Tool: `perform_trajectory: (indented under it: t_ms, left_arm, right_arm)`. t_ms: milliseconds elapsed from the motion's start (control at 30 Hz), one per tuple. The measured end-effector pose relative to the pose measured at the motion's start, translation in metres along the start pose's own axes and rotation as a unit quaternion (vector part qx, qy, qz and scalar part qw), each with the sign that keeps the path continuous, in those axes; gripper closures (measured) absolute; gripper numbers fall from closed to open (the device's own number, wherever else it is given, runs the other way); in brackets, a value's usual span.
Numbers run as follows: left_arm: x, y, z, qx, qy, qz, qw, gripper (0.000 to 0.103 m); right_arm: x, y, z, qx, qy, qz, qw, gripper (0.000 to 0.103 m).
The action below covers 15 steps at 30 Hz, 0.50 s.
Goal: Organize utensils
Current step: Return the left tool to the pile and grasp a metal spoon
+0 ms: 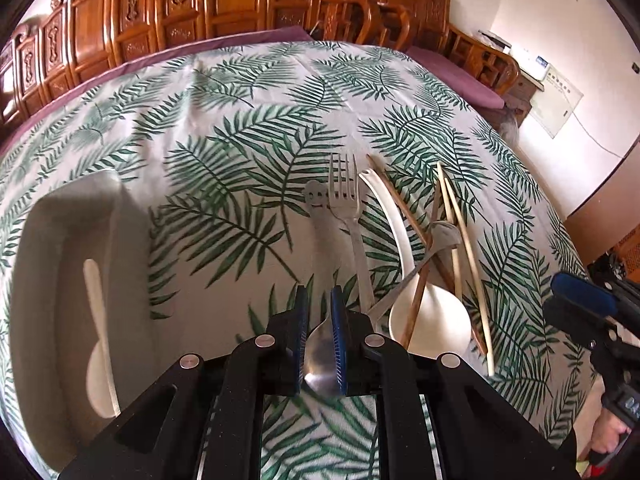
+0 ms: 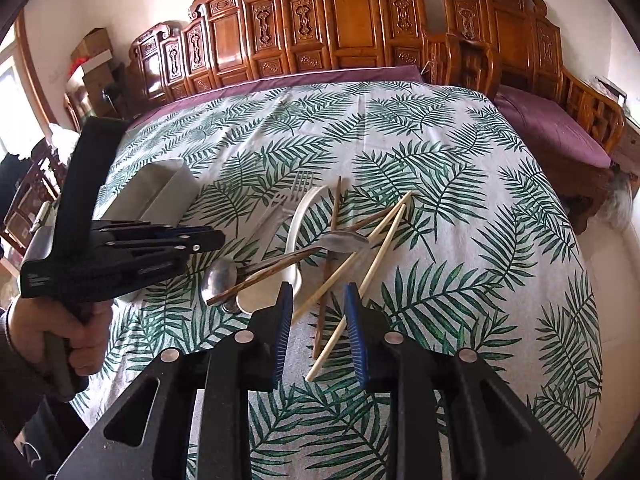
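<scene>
The left gripper [image 1: 320,312] is clamped on one steel spoon [image 1: 320,364], its blue pads pressed against the bowl while the handle, which ends in a smiley face, points away over the cloth. The right gripper [image 2: 318,320] hangs with its jaws apart and nothing between them, just above the near ends of the chopsticks.

Counted in the pile: one steel fork [image 1: 347,204], one large white ladle spoon [image 1: 432,320], a second steel spoon [image 2: 346,240] lying across the ladle's handle, two pale chopsticks [image 2: 352,264] and two dark wooden chopsticks [image 2: 331,240] — all crossed over one another near the middle of the table. One white tray [image 1: 44,240] sits to the left of the pile, and one slim white spoon [image 1: 100,344] lies inside it (its bowl towards the camera).

The table is covered by a tablecloth [image 2: 440,168] printed with green palm fronds, with a purple cloth showing at its far edge. Behind stands a row of carved wooden bench backs [image 2: 344,20] against a pale wall; a purple cushion [image 2: 552,124] lies on the bench at the right.
</scene>
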<state>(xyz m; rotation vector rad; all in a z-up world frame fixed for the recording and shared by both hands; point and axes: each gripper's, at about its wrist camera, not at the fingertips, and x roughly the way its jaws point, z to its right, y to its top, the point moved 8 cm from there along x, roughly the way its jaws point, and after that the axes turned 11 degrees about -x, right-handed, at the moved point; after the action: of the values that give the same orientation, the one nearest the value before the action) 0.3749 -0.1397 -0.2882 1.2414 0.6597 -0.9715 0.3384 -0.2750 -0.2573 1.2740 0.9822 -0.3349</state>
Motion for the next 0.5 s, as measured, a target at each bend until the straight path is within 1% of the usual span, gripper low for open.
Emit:
perform_trajectory:
  t_ms: [300,400,467,500]
  left_arm:
    - [0.016,-0.001,0.005,-0.004,-0.003,-0.022,0.9997,0.092]
    - [0.021,-0.004,0.007,-0.002,-0.001,-0.032,0.9995,0.087]
    - [0.025,-0.006,0.007,-0.002,0.004,-0.04,0.9992,0.087]
    - [0.026,-0.005,0.007,0.0,0.006,-0.038,0.9993,0.087]
  right_arm:
    - [0.005,-0.004,-0.001,0.0,0.0,-0.006,1.0,0.074]
    - [0.006,-0.005,-0.001,0.001,0.0,-0.008,1.0,0.074]
    - [0.006,-0.005,-0.002,-0.002,-0.001,-0.008,1.0,0.074]
    - [0.006,-0.005,-0.003,-0.002,-0.001,-0.008,1.0,0.074]
